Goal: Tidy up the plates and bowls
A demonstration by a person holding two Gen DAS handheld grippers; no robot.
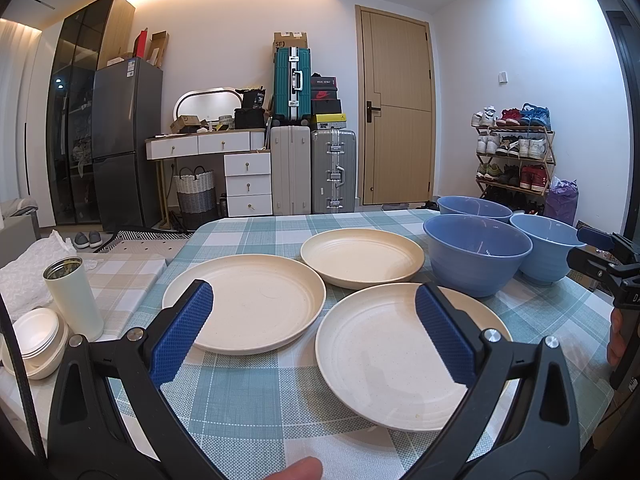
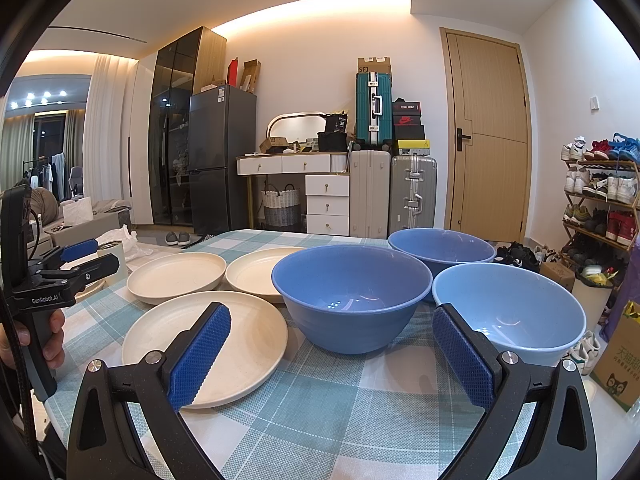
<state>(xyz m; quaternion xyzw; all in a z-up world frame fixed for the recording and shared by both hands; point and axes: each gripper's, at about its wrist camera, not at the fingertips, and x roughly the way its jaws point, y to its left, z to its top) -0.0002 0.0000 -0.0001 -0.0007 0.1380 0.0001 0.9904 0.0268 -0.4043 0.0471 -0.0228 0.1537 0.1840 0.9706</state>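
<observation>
A: How far along is the tidying?

B: By my reckoning, nothing is stacked. Three cream round plastic plates lie apart on the blue-and-white checked tablecloth [image 1: 256,412]: the near cream plate [image 1: 384,360], the left cream plate [image 1: 252,304] and the far cream plate [image 1: 362,258]. Beside them three blue plastic bowls stand singly: the middle deep-blue bowl [image 2: 352,296], the far deep-blue bowl [image 2: 442,250] and the pale-blue bowl [image 2: 512,312].

A: And the grippers?

B: The left gripper [image 1: 314,332] hangs over the plates, jaws wide apart, holding nothing. The right gripper [image 2: 332,356] faces the bowls, jaws likewise spread and empty.

A: Does either view add anything?

B: The left view alone shows a white cylindrical tumbler [image 1: 74,300] and a stack of small white bowls [image 1: 38,340] off the table's left side. The right view shows the bowls' empty insides and a hand [image 2: 44,340] gripping the left handle
</observation>
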